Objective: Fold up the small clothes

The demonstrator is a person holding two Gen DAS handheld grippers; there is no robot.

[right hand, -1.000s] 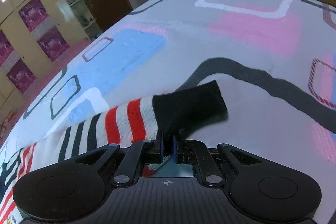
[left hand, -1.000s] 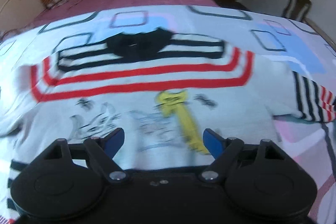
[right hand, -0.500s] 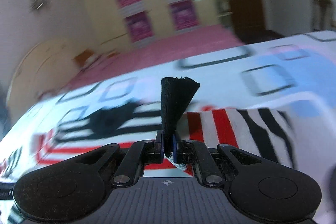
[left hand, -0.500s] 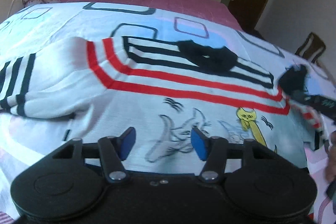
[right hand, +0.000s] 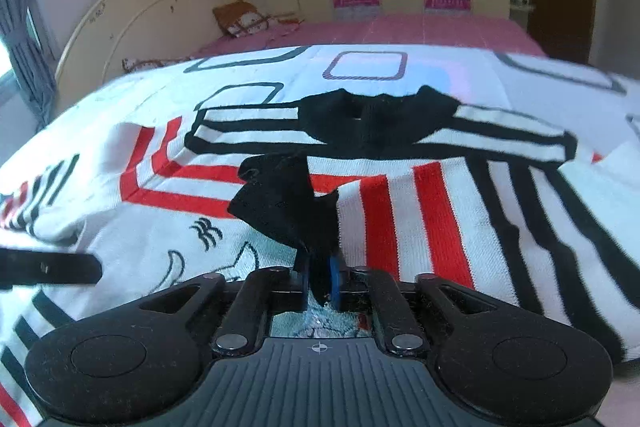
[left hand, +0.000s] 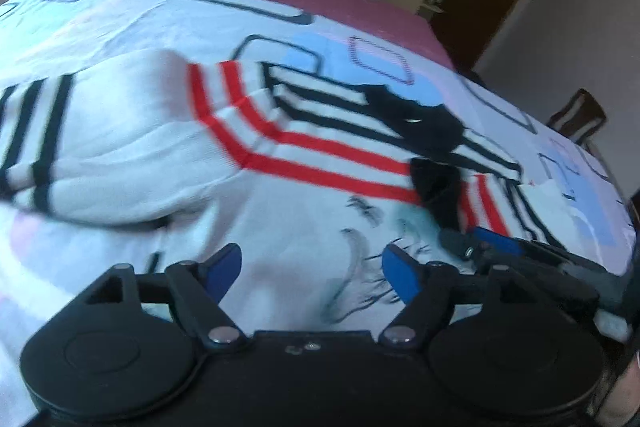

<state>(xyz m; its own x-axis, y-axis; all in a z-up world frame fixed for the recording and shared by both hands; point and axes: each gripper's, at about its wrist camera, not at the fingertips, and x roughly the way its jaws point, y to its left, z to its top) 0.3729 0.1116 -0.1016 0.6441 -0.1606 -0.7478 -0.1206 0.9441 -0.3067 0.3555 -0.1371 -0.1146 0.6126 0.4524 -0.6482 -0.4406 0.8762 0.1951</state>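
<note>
From the left wrist camera, the left gripper [left hand: 312, 273] hung with its blue-padded fingers spread wide, gripping nothing, over a white knit sweater [left hand: 280, 211] lying flat on a patterned bedsheet [left hand: 120, 15]. The sweater had red and black stripes, a black collar [left hand: 420, 119] and a line-drawn cartoon print. At the right, the right gripper [left hand: 486, 245] pinched the black cuff [left hand: 436, 187] of a striped sleeve laid across the chest.

From the right wrist camera, the right gripper [right hand: 320, 281] was closed tightly on that crumpled black ribbed cuff [right hand: 284, 203]. The striped sleeve [right hand: 460, 219] ran off to the right over the sweater [right hand: 168, 223]. A curved cream headboard [right hand: 140, 11] stood behind.
</note>
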